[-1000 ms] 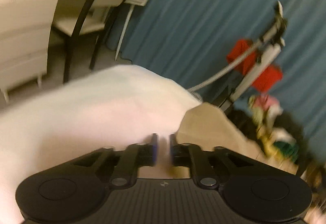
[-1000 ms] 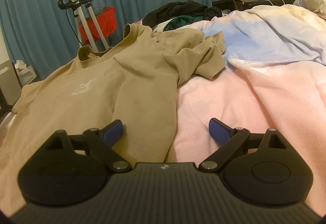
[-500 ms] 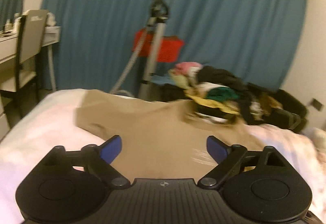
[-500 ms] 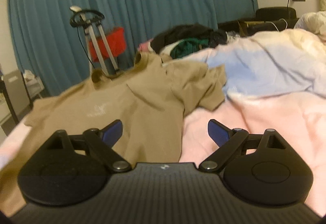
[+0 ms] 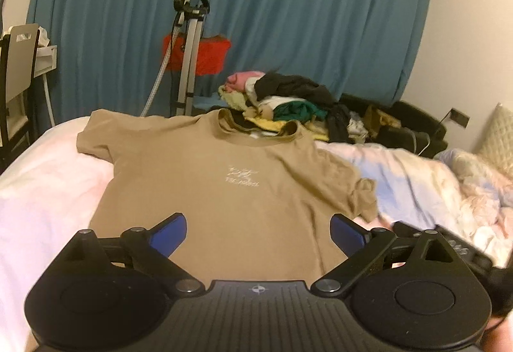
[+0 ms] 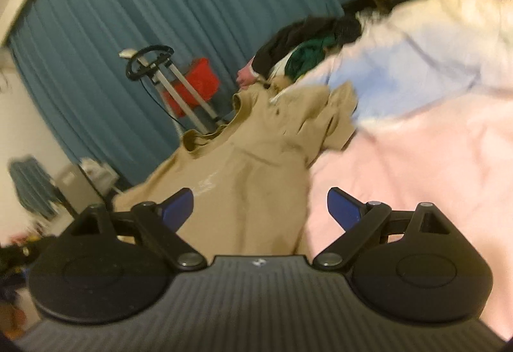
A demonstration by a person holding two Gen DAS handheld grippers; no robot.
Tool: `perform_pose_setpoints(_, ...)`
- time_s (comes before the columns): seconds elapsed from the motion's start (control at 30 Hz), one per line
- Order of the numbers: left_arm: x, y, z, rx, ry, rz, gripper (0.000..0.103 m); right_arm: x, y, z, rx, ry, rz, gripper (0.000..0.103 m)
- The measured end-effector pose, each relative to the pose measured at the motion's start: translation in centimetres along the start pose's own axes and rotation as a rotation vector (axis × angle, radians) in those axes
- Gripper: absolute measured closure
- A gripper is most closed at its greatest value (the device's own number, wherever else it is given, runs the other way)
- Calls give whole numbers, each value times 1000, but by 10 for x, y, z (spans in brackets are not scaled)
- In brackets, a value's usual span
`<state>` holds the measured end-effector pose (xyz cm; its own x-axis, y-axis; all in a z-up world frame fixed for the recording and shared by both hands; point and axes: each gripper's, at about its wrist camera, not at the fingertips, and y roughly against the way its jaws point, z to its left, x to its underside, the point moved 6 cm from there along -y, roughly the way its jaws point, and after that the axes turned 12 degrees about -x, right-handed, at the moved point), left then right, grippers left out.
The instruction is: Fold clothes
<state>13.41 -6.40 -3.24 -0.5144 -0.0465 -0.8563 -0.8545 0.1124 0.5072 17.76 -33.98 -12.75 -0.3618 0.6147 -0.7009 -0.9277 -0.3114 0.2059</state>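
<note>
Tan T-shirt (image 5: 224,191) beyond spread fingers (image 5: 168,235)

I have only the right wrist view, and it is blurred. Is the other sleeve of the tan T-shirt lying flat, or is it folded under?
Observer: In the left wrist view, that sleeve of the tan T-shirt lies spread flat on the bedding.
Operator: And the left gripper, does it hold something?
Observer: No. The left gripper is open above the shirt's lower part. Its jaws have just been opening, and nothing is gripped between them.
</note>
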Motion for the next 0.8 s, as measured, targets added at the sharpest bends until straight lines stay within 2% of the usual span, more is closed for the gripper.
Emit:
perform_pose_setpoints(0.07,3,-4,6,34,53,-1,5,3,-12,-8,-33,-74,7,11)
perform_pose_setpoints(0.17,7,-22,16,32,123,12,5,3,-40,-26,-55,-179,23,11)
perform_pose_setpoints(0.3,12,-57,23,-7,150,31,5,-2,-86,-63,-32,-308,-7,10)
perform_pose_setpoints(0.47,15,-98,37,-17,212,42,5,-16,-145,-87,28,-221,-131,8)
perform_pose_setpoints(0.63,16,-130,48,-31,241,54,5,-45,-175,-109,71,-249,-253,12)
perform_pose_setpoints(0.7,17,-139,52,-25,257,64,5,-56,-184,-119,115,-251,-282,21)
perform_pose_setpoints(0.8,20,-151,56,-21,276,91,5,-72,-192,-134,176,-287,-309,47)
